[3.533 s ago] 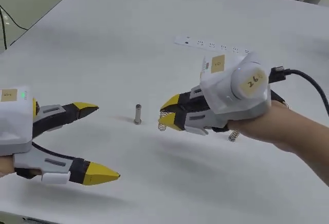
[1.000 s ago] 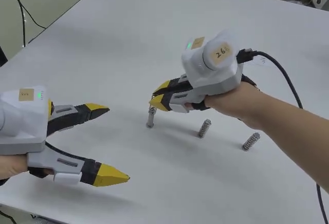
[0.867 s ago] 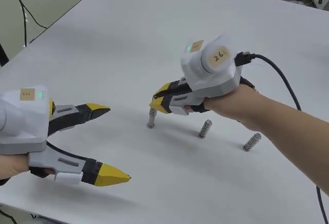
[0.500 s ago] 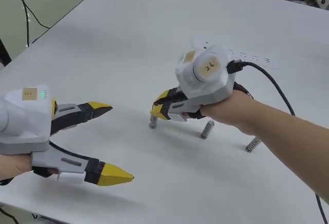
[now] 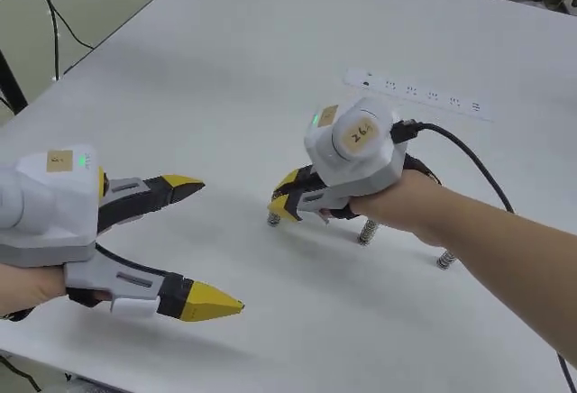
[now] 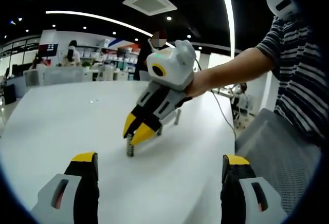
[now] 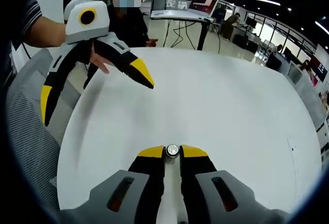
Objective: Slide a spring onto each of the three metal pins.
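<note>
Your right claw (image 5: 281, 204) is down over the leftmost pin (image 7: 172, 151), whose round top sits between the yellow tips; the tips are pinched together on what looks like the third spring (image 5: 273, 220), though they hide most of it. The middle spring (image 5: 367, 231) and the far-right spring (image 5: 444, 259) stand upright on the tabletop (image 5: 225, 68), apparently seated on their pins; so two look done and you are on the last. Your left claw (image 5: 203, 242) is spread wide, holds nothing, and hovers well apart from the pins. You have bare tabletop all round; the power strip (image 5: 419, 95) lies well beyond; mind the near edge under your left claw and the cable (image 5: 469, 154) trailing over your right forearm.
</note>
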The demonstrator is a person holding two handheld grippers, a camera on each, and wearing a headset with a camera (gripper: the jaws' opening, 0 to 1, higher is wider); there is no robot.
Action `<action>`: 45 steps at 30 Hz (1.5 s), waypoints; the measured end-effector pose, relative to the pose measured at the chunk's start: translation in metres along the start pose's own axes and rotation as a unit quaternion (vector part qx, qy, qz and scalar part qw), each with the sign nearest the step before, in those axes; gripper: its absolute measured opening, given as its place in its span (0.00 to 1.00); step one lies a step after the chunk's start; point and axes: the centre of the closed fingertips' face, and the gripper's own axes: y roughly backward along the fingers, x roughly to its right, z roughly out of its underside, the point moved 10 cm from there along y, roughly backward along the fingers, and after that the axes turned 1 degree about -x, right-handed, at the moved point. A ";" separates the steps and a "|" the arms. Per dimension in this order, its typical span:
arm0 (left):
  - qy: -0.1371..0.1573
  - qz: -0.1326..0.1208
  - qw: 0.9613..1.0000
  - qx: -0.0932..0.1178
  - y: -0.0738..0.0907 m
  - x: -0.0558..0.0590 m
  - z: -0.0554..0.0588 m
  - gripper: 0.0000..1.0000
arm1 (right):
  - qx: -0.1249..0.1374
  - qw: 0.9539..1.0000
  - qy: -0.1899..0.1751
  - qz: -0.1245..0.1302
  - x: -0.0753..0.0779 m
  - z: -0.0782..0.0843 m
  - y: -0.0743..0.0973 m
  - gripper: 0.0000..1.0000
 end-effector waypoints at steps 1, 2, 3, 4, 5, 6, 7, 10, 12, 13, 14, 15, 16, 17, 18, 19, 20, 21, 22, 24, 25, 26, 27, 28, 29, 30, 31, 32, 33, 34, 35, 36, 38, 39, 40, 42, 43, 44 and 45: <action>0.001 0.000 1.000 0.001 0.000 0.000 0.000 0.98 | 0.001 1.000 -0.001 -0.001 0.000 0.000 0.000 0.08; 0.000 0.000 1.000 0.001 -0.001 0.000 -0.001 0.98 | 0.004 1.000 -0.003 0.000 0.000 0.000 0.000 0.08; 0.000 -0.001 1.000 0.001 -0.001 0.000 -0.001 0.98 | 0.004 1.000 -0.004 -0.002 0.000 0.000 0.000 0.08; 0.000 -0.001 1.000 0.002 -0.001 0.000 -0.001 0.98 | 0.004 1.000 -0.004 -0.001 0.000 0.000 0.000 0.08; 0.000 -0.001 1.000 0.002 -0.001 0.000 -0.002 0.98 | 0.004 1.000 -0.003 0.000 0.000 0.000 0.000 0.08; 0.001 -0.001 1.000 0.003 -0.001 0.000 -0.003 0.97 | 0.004 1.000 -0.004 0.000 0.000 0.000 0.000 0.08; 0.000 -0.001 1.000 0.003 -0.002 0.000 -0.003 0.97 | 0.003 1.000 -0.004 0.001 0.000 0.000 0.000 0.08; 0.001 -0.003 1.000 0.007 -0.002 -0.001 -0.006 0.97 | 0.008 1.000 -0.010 0.000 0.000 -0.001 0.002 0.10; 0.001 -0.005 1.000 0.009 -0.003 -0.001 -0.008 0.97 | 0.013 1.000 -0.013 0.004 0.000 -0.002 0.004 0.14; 0.001 -0.004 1.000 0.009 -0.003 -0.001 -0.008 0.97 | 0.014 1.000 -0.013 0.006 0.000 -0.003 0.005 0.14; 0.000 -0.005 1.000 0.010 -0.003 -0.001 -0.009 0.97 | 0.018 1.000 -0.013 0.007 -0.001 -0.004 0.008 0.14; -0.001 -0.005 1.000 0.010 -0.003 -0.002 -0.010 0.97 | 0.021 1.000 -0.014 0.009 -0.002 -0.004 0.010 0.14; -0.001 -0.005 1.000 0.011 -0.003 -0.002 -0.011 0.97 | 0.026 1.000 -0.014 0.012 -0.003 -0.004 0.013 0.15; 0.000 -0.005 1.000 0.013 -0.003 -0.002 -0.012 0.98 | 0.030 0.999 -0.016 0.011 -0.004 -0.004 0.016 0.15; 0.001 -0.005 1.000 0.014 -0.003 -0.002 -0.013 0.98 | 0.035 0.999 -0.019 0.011 -0.005 -0.003 0.019 0.16; 0.000 -0.006 1.000 0.015 -0.003 -0.002 -0.014 0.98 | 0.044 0.999 -0.025 0.014 -0.007 -0.001 0.023 0.16; 0.000 -0.006 1.000 0.016 -0.004 -0.002 -0.015 0.98 | 0.048 0.998 -0.028 0.015 -0.009 0.000 0.026 0.17; 0.002 -0.006 1.000 0.017 -0.004 -0.002 -0.016 0.98 | 0.052 0.998 -0.032 0.017 -0.010 0.003 0.030 0.18; 0.003 -0.006 1.000 0.018 -0.004 -0.003 -0.016 0.98 | 0.056 0.998 -0.034 0.021 -0.011 0.005 0.032 0.19; 0.006 -0.006 1.000 0.021 -0.004 -0.002 -0.017 0.98 | 0.071 0.996 -0.040 0.029 -0.013 0.009 0.038 0.22; 0.006 -0.006 1.000 0.022 -0.005 -0.002 -0.018 0.98 | 0.076 0.996 -0.045 0.031 -0.014 0.010 0.040 0.25; 0.007 -0.006 1.000 0.023 -0.005 -0.002 -0.018 0.98 | 0.081 0.995 -0.048 0.034 -0.016 0.013 0.042 0.28; 0.007 -0.007 1.000 0.023 -0.005 -0.001 -0.019 0.98 | 0.085 0.994 -0.049 0.040 -0.017 0.014 0.045 0.31; 0.008 -0.006 1.000 0.024 -0.005 -0.001 -0.019 0.98 | 0.094 0.993 -0.048 0.045 -0.019 0.016 0.047 0.34; 0.010 -0.006 1.000 0.025 -0.006 0.000 -0.020 0.98 | 0.098 0.993 -0.051 0.049 -0.020 0.017 0.049 0.37; 0.012 -0.006 1.000 0.026 -0.006 0.000 -0.020 0.98 | 0.102 0.992 -0.053 0.050 -0.022 0.018 0.051 0.39; 0.012 -0.007 1.000 0.027 -0.006 0.000 -0.020 0.98 | 0.105 0.992 -0.054 0.052 -0.023 0.019 0.053 0.41; 0.014 -0.007 0.999 0.029 -0.006 0.000 -0.021 0.98 | 0.109 0.991 -0.056 0.053 -0.026 0.020 0.055 0.42; 0.014 -0.007 0.999 0.030 -0.006 0.000 -0.021 0.98 | 0.112 0.991 -0.056 0.055 -0.027 0.021 0.057 0.44; 0.015 -0.008 0.999 0.032 -0.006 0.001 -0.022 0.98 | 0.114 0.990 -0.056 0.055 -0.028 0.022 0.058 0.45; 0.017 -0.007 0.999 0.034 -0.007 0.001 -0.022 0.98 | 0.119 0.989 -0.064 0.055 -0.030 0.023 0.060 0.46; 0.017 -0.007 0.999 0.034 -0.007 0.001 -0.022 0.98 | 0.122 0.989 -0.067 0.055 -0.031 0.024 0.061 0.47; 0.015 -0.006 0.999 0.034 -0.008 0.002 -0.023 0.98 | 0.127 0.988 -0.070 0.059 -0.034 0.027 0.065 0.48; 0.015 -0.005 0.999 0.034 -0.008 0.002 -0.023 0.98 | 0.128 0.987 -0.072 0.060 -0.035 0.029 0.066 0.49; 0.015 -0.005 0.999 0.035 -0.009 0.003 -0.023 0.98 | 0.130 0.987 -0.075 0.060 -0.036 0.031 0.067 0.51; 0.016 -0.002 0.999 0.036 -0.010 0.003 -0.024 0.98 | 0.135 0.985 -0.081 0.068 -0.037 0.034 0.070 0.53; 0.016 -0.002 0.999 0.037 -0.011 0.003 -0.025 0.98 | 0.139 0.984 -0.083 0.071 -0.038 0.036 0.073 0.56; 0.016 -0.002 0.999 0.038 -0.011 0.004 -0.026 0.98 | 0.143 0.983 -0.084 0.075 -0.039 0.037 0.075 0.59; 0.017 0.000 0.999 0.040 -0.012 0.004 -0.027 0.98 | 0.147 0.982 -0.086 0.079 -0.040 0.039 0.078 0.61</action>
